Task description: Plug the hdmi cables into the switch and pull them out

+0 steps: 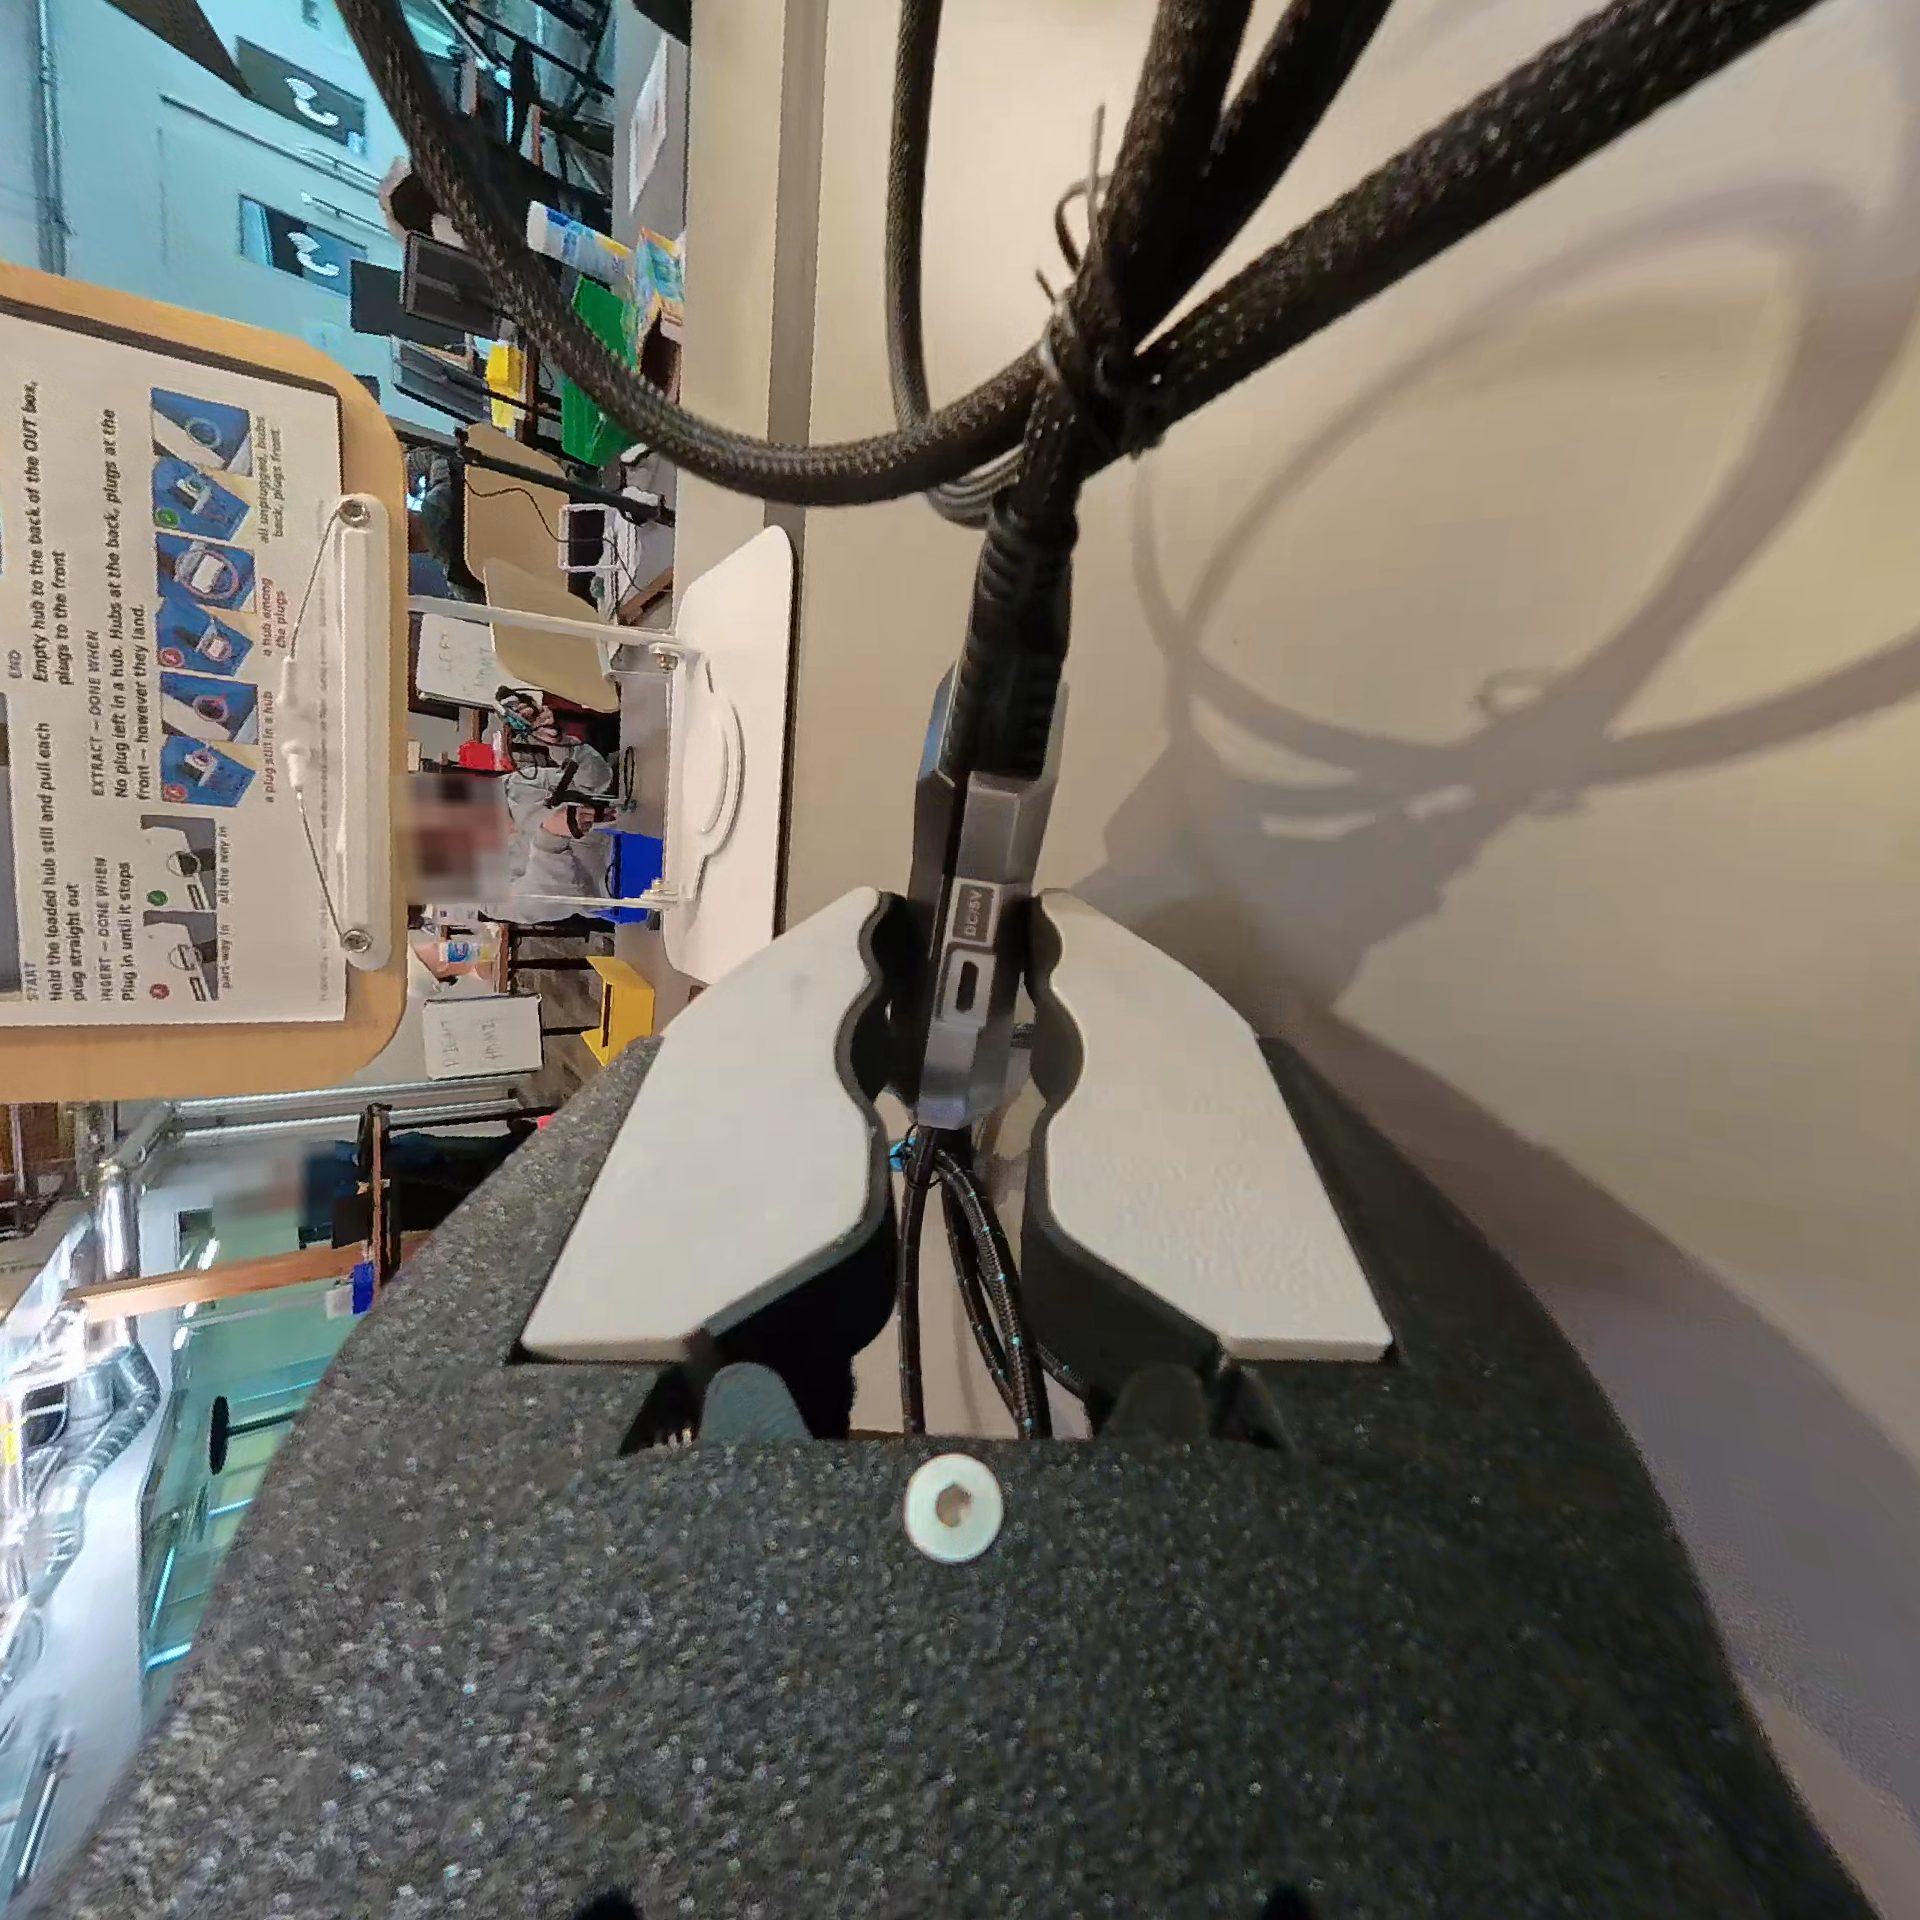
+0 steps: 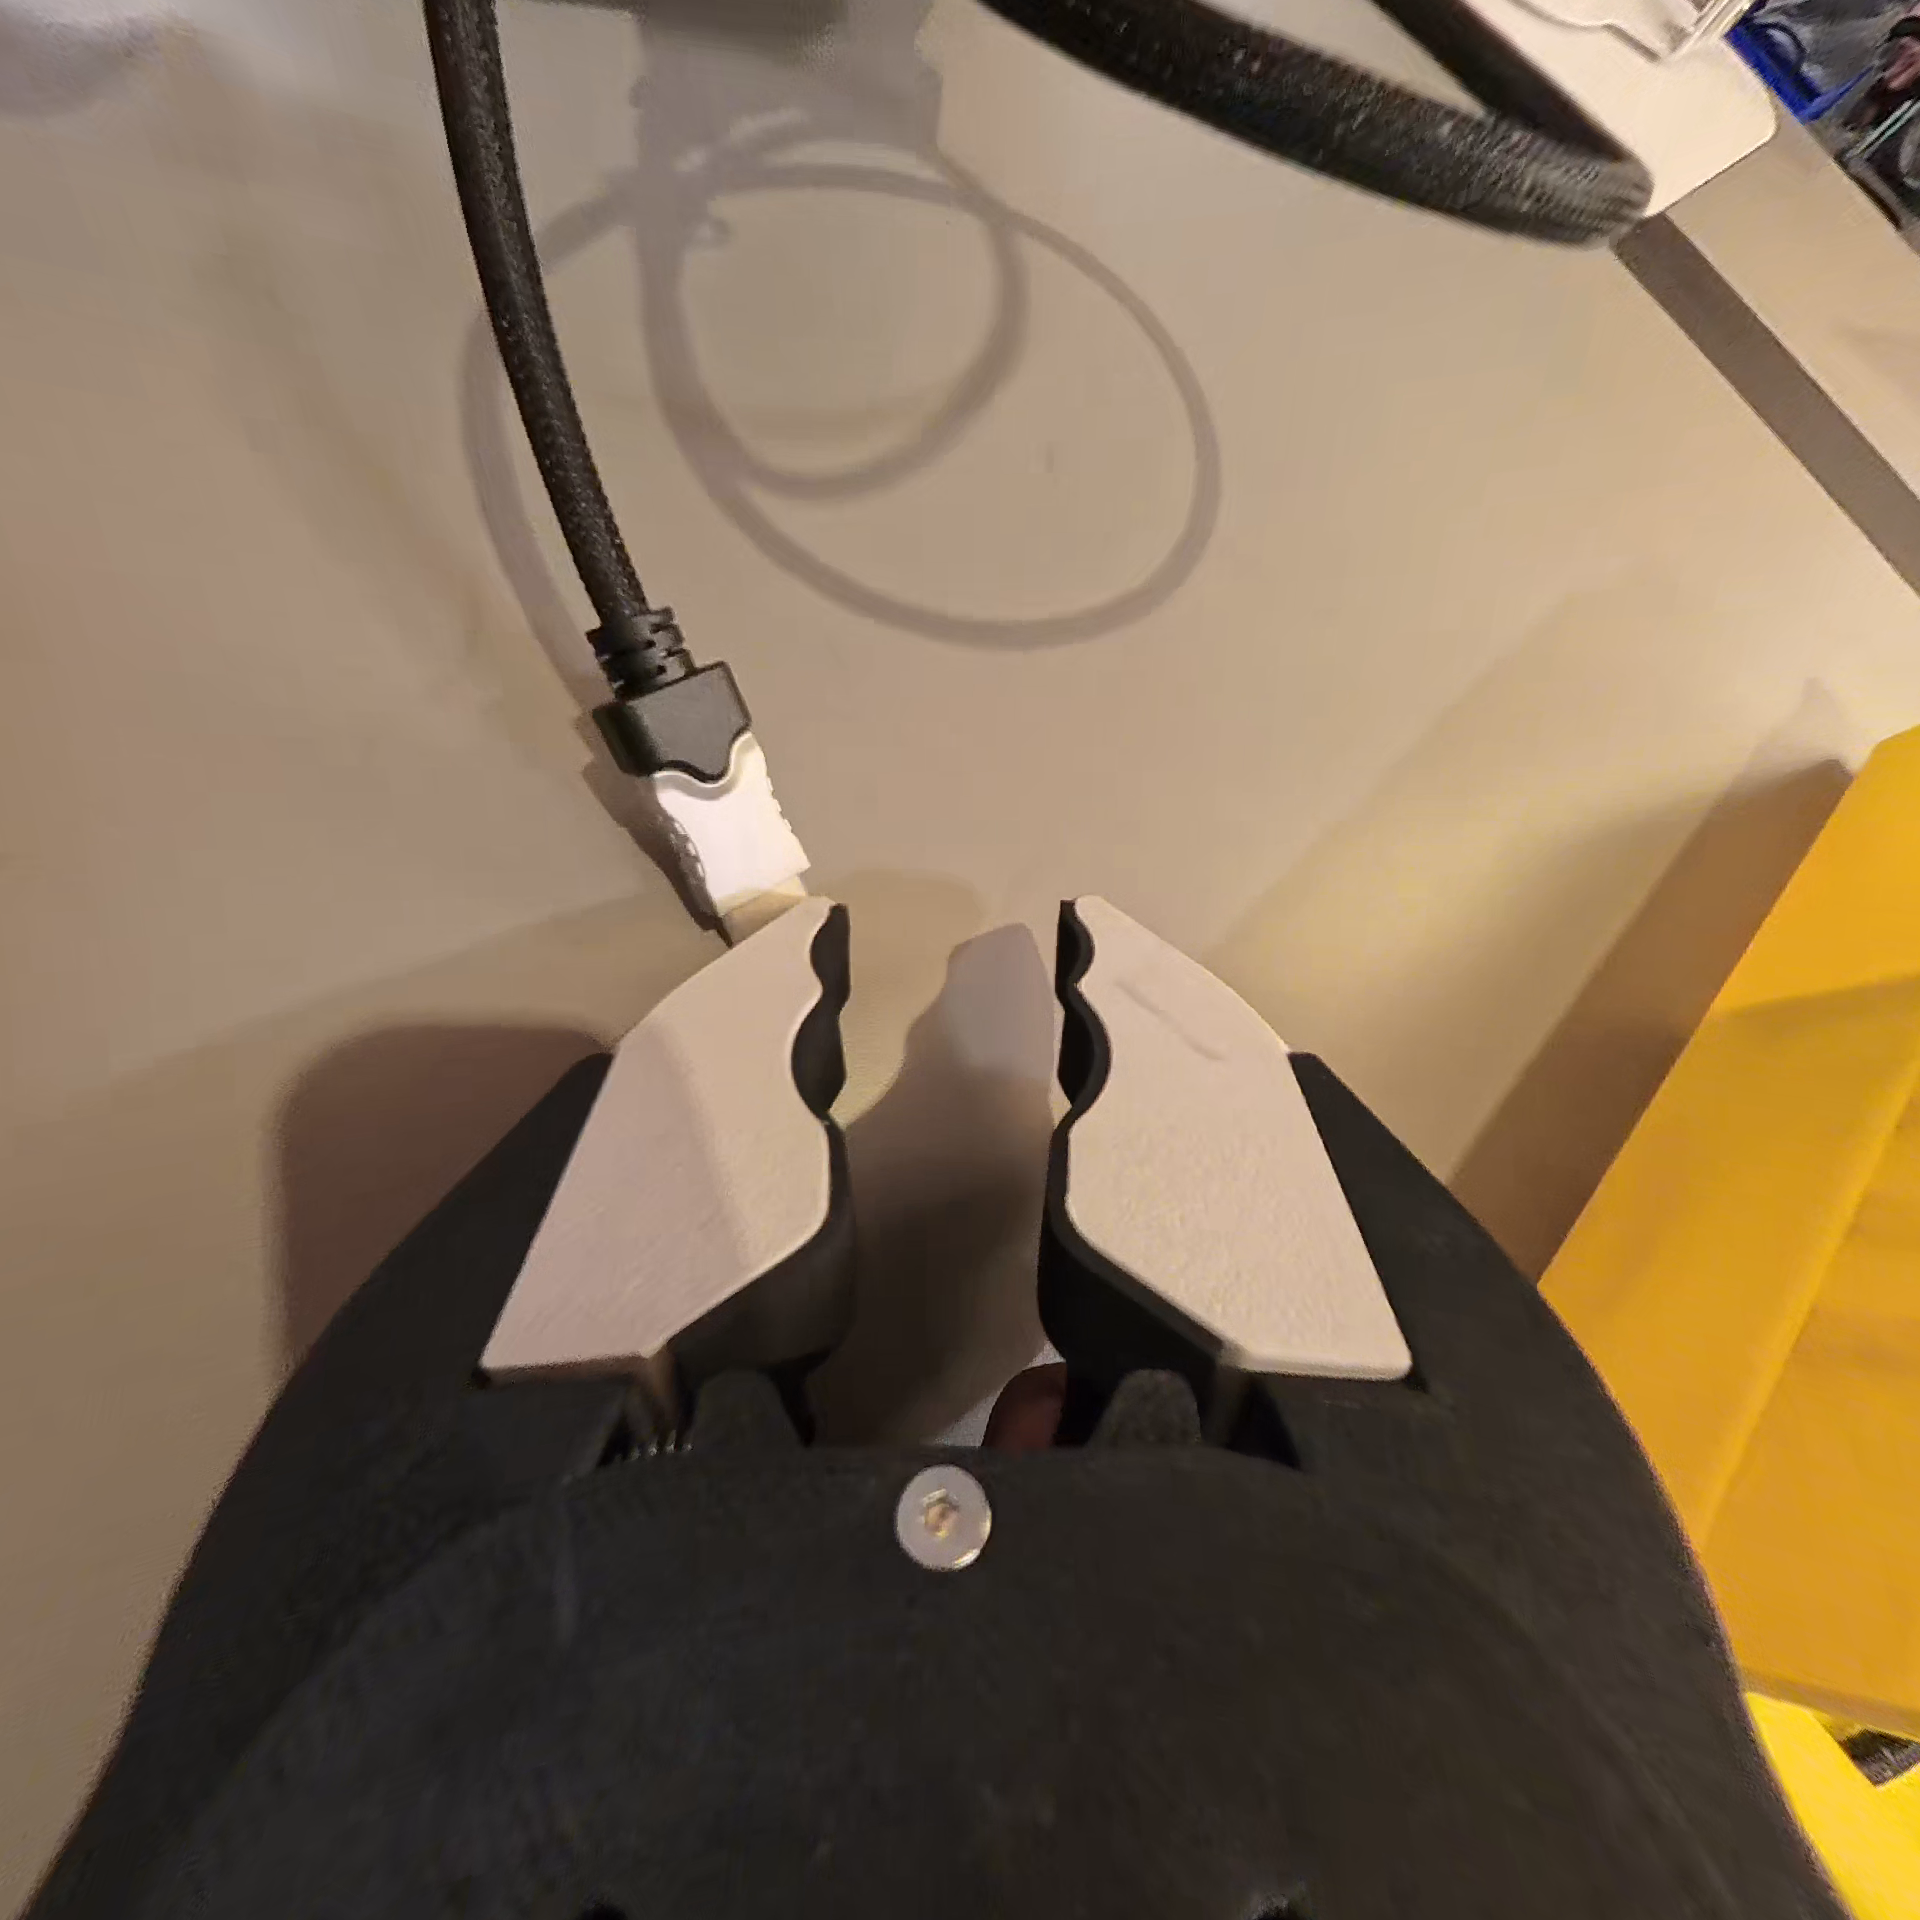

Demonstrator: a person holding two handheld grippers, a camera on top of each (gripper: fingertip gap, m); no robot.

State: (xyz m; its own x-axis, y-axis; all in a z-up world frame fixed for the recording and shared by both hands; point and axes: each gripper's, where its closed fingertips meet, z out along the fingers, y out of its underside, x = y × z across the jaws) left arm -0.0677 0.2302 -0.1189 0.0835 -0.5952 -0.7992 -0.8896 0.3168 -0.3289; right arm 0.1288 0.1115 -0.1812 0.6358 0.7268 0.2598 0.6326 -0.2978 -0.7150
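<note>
— Well, gripped what on the left?

— Clamped a grey hub (image 1: 971, 966) between the left gripper (image 1: 961, 935) pads, both pressing its sides. Bore a small dark label and a slot port on the facing edge. Took a thick braided cable (image 1: 1023, 623) in at the far end; thinner braided leads (image 1: 971, 1278) trailed back between the fingers.

— And any writing around?

— Stood at the left edge, a printed sheet with small pictures on a wooden board (image 1: 369, 727), under a wire clip. Farther back, two handwritten paper signs, a white panel (image 1: 727, 748), yellow and blue bins, a person with a blurred patch. Crossed the top, a tied bundle of black cables (image 1: 1081, 364), throwing looped shadows on the beige table (image 1: 1455, 623).

— And the right?

— Hung open, the right gripper (image 2: 945, 920), nothing between the pads. Lay just beside the left fingertip, a white-and-black plug (image 2: 717, 800) on its braided cord (image 2: 520, 364), metal tip hidden behind that finger. Sat near on the right, a yellow bin (image 2: 1714, 1091); looped at top right, another black cable (image 2: 1351, 114).
</note>
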